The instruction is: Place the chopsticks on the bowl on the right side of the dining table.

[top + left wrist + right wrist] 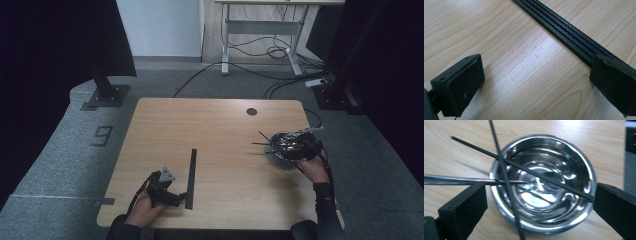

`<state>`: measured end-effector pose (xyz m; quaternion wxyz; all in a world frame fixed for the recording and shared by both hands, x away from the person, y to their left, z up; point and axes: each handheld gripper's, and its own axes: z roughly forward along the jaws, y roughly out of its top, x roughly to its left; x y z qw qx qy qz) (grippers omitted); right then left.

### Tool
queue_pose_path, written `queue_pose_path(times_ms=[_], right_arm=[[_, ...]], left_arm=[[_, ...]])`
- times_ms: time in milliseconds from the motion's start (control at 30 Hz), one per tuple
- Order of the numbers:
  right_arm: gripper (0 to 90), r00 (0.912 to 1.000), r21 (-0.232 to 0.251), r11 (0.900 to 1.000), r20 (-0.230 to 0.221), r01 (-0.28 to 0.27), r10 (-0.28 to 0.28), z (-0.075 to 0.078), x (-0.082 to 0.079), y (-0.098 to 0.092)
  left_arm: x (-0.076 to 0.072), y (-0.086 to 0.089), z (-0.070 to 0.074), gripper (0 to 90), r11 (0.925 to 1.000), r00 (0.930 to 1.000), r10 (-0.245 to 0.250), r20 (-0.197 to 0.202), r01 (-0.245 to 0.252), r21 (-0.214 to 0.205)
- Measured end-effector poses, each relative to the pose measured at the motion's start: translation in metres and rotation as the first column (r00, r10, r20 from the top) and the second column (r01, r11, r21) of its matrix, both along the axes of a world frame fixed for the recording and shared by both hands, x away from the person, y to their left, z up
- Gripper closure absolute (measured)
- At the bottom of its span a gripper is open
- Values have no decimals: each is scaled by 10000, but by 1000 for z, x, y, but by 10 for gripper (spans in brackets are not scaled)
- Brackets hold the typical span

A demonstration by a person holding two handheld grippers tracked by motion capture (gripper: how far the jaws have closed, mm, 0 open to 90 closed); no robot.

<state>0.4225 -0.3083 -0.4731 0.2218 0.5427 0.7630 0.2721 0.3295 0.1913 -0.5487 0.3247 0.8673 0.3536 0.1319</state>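
Wooden table (220, 150), mostly bare; a round cable hole (251, 111) is sitting near its far edge.

Steel bowl (544, 182) is standing near the table's right edge, close to the near-right corner. In the high view the right gripper (295, 145) is hovering over it. Two thin black sticks (524, 168) and one shiny metal rod (461, 180) are lying crossed over the bowl's rim, their ends poking out toward the table's middle.

Right gripper's jaws are standing wide apart, one each side of the bowl, gripping nothing. Judgement: a stick drop into the bowl looks just finished; this hand is free for the next item.

Black ruler-like strip (190, 177) is lying flat at near-left, running front to back. The left gripper (167, 192) is resting just beside its near end, jaws released; one pad (614, 85) is overlapping the strip, not clamping it.

Next move, as I judge: pinching the flat strip calls for tipping an edge up first.

Room: broad open wood between strip and bowl. The bowl's closeness to the right edge is the risk.
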Motion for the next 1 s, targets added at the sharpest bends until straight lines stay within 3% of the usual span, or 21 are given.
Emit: queue_pose_path(times_ms=[100, 200, 433, 633, 1000], right_arm=[[0, 9986, -112, 9996, 469, 255, -249, -1, -3, -4], [0, 9972, -130, 9990, 608, 433, -424, -4, -5, -7], [0, 9977, -193, 9988, 517, 457, -447, -13, -4, -8], [7, 9979, -628, 9970, 489, 444, -414, -19, -2, -6], [29, 9973, -808, 9946, 412, 643, -612, -20, -2, -13]], left_arm=[[0, 0, 0, 0, 10000, 10000, 6, -1, -6, 12], [0, 0, 0, 0, 10000, 10000, -3, 1, 3, 5], [0, 0, 0, 0, 10000, 10000, 6, -1, -6, 12], [0, 0, 0, 0, 10000, 10000, 6, 1, -6, 10], [0, 0, 0, 0, 10000, 10000, 8, 0, -8, 8]])
